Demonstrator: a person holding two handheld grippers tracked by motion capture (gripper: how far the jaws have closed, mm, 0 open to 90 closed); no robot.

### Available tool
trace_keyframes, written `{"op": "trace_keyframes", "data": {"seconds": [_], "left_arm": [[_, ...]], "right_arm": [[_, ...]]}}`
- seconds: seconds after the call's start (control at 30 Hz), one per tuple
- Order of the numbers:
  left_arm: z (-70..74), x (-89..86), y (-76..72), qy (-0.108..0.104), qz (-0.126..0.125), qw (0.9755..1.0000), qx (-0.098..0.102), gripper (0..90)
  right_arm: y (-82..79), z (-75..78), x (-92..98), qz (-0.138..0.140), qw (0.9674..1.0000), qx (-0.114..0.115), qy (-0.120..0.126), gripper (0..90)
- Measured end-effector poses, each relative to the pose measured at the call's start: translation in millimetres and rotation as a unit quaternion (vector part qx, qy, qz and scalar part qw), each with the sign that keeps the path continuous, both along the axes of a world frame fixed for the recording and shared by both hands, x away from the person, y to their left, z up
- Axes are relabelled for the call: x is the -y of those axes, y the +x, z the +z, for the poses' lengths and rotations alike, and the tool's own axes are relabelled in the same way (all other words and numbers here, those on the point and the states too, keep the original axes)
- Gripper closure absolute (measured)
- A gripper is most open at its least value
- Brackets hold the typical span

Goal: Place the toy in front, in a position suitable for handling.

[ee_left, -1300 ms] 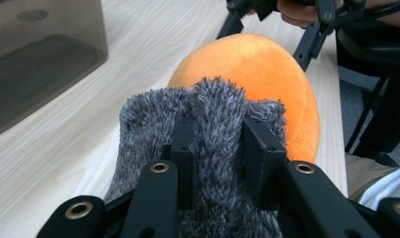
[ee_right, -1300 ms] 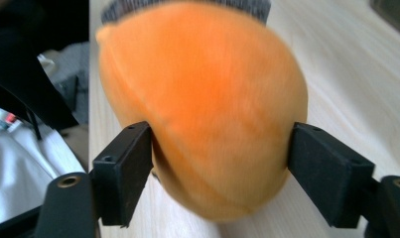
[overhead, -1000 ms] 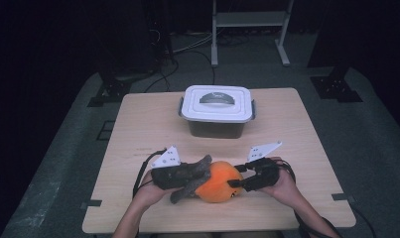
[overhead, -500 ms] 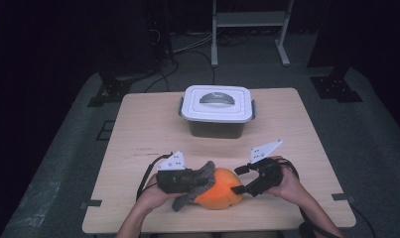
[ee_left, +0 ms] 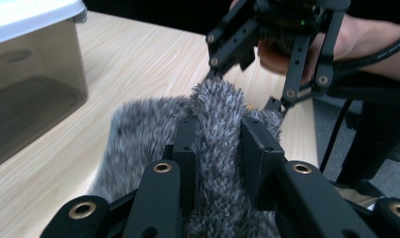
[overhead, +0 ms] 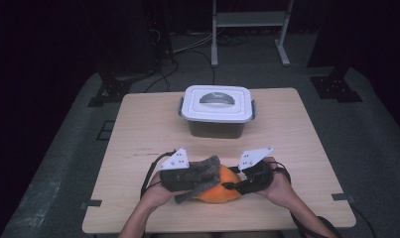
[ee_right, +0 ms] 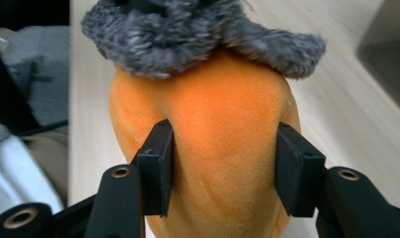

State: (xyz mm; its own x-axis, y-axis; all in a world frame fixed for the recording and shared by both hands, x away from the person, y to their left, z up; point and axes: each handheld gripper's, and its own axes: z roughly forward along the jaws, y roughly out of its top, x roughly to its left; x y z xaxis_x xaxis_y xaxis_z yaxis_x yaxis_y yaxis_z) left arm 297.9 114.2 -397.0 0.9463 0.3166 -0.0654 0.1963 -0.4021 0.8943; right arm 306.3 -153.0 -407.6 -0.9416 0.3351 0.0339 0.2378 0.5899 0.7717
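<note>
The round orange plush toy (ee_right: 212, 163) with its grey furry cap (ee_left: 212, 148) lies at the near table edge, well in front of the white-lidded clear plastic box (overhead: 216, 110). The right gripper view shows the right gripper (ee_right: 222, 168) closing its jaws, pads pressing the orange sides; the left gripper (ee_left: 220, 156) pinches a fold of grey fur. Since a second ago, the toy has shifted slightly nearer the person.

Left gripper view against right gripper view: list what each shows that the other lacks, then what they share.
Left gripper view alone: the left tool pinching a fold of the grey furry fabric, and beyond it the right tool in a hand.

Right gripper view alone: the orange plush body, with the right tool's jaws, which have just been closing, pressing its two flanks.

Both: the grey fur, the wooden table and the translucent box's wall.
</note>
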Motion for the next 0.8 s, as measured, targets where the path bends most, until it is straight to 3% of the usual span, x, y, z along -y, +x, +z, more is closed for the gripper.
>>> {"op": "trace_keyframes", "data": {"seconds": [0.23,0.33,0.4,0.53,0.67,0.8], "left_arm": [[-13.1,-23.0,8.3,0.032,0.035,0.9987,-0.018,70.8],[-15.5,-25.5,9.0,0.022,0.035,0.9987,-0.029,70.9],[-14.1,-22.0,8.8,0.019,0.027,0.9991,-0.026,70.9],[-5.6,-8.2,4.3,-0.015,0.003,0.9996,-0.022,70.9],[-4.7,2.4,0.6,0.011,-0.003,0.9999,-0.005,70.6],[-10.6,-8.4,5.0,0.019,0.014,0.9997,-0.01,70.6]], "right_arm": [[12.8,-8.9,16.0,-0.002,0.9994,-0.033,0.014,44.8],[14.8,-11.8,18.9,0.0,0.9988,-0.045,0.022,43.2],[13.5,-11.5,16.8,-0.001,0.9989,-0.042,0.018,42.7],[3.0,-9.6,7.2,0.007,0.9998,-0.02,0.006,42.1],[-6.4,-8.8,-2.1,0.019,0.9997,0.004,-0.018,39.5],[-3.6,-11.2,5.4,0.013,0.9998,-0.012,-0.009,39.4]]}}
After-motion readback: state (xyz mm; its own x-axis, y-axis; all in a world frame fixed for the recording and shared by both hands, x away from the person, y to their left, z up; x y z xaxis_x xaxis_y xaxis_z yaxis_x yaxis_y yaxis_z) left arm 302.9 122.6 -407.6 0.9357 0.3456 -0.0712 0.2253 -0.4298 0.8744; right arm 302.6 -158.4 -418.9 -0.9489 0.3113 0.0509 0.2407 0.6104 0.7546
